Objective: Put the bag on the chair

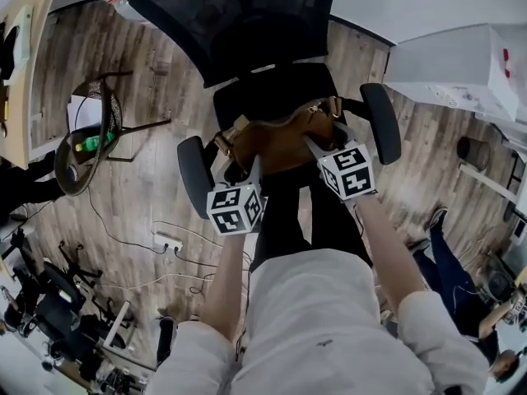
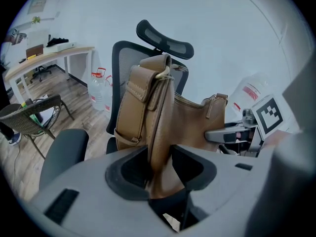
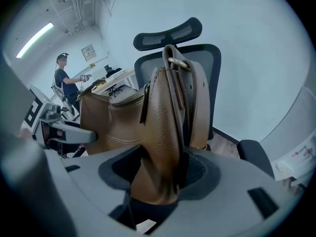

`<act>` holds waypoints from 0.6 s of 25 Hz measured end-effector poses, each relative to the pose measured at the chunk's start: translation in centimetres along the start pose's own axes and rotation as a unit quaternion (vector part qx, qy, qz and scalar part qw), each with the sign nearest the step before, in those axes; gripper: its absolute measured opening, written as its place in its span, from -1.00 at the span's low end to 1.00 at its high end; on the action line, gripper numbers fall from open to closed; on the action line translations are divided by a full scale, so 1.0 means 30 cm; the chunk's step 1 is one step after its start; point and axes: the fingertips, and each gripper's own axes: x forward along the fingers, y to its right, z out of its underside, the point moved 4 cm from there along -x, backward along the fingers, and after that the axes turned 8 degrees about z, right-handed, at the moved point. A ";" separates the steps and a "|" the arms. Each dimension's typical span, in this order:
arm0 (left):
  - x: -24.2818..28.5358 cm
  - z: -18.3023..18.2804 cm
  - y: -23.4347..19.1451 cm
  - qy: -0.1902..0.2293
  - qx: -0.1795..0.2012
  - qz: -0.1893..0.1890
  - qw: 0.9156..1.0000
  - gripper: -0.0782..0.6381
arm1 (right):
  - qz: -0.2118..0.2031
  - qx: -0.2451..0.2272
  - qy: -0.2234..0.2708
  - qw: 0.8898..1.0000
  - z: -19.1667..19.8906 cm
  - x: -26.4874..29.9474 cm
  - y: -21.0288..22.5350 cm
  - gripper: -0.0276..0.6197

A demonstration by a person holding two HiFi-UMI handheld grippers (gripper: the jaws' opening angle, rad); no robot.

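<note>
As left tool (image 2: pixel 160 168), right tool (image 3: pixel 159 174) clamp bag (image 1: pixel 276 144) ends, long axis spans chair (image 1: pixel 273 91) sideways

Brown leather bag (image 3: pixel 123 127) clamped at near end fold between jaws of right tool (image 3: pixel 157 174), pads pressed on leather. Strap (image 3: pixel 200 107) hung down along near end, joined by brass ring (image 3: pixel 177 63). Zipper (image 3: pixel 127 98) run along top edge. Left tool (image 3: pixel 89 136) seen at bag's far end. Directly behind bag, chair (image 3: pixel 210 63) with headrest; armrest (image 3: pixel 254 154) at lower right. Person (image 3: pixel 64 78) seen far off at left, near table (image 3: pixel 116 82).
</note>
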 end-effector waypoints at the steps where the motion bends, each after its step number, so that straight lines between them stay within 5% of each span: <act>1: 0.004 0.015 -0.005 -0.004 -0.001 -0.002 1.000 -0.38 | -0.004 0.001 -0.003 1.000 0.013 0.012 -0.001 -0.24; 15: 0.127 0.178 -0.096 -0.043 -0.016 -0.025 0.999 -0.38 | -0.024 0.005 -0.048 0.999 0.166 0.180 0.009 -0.25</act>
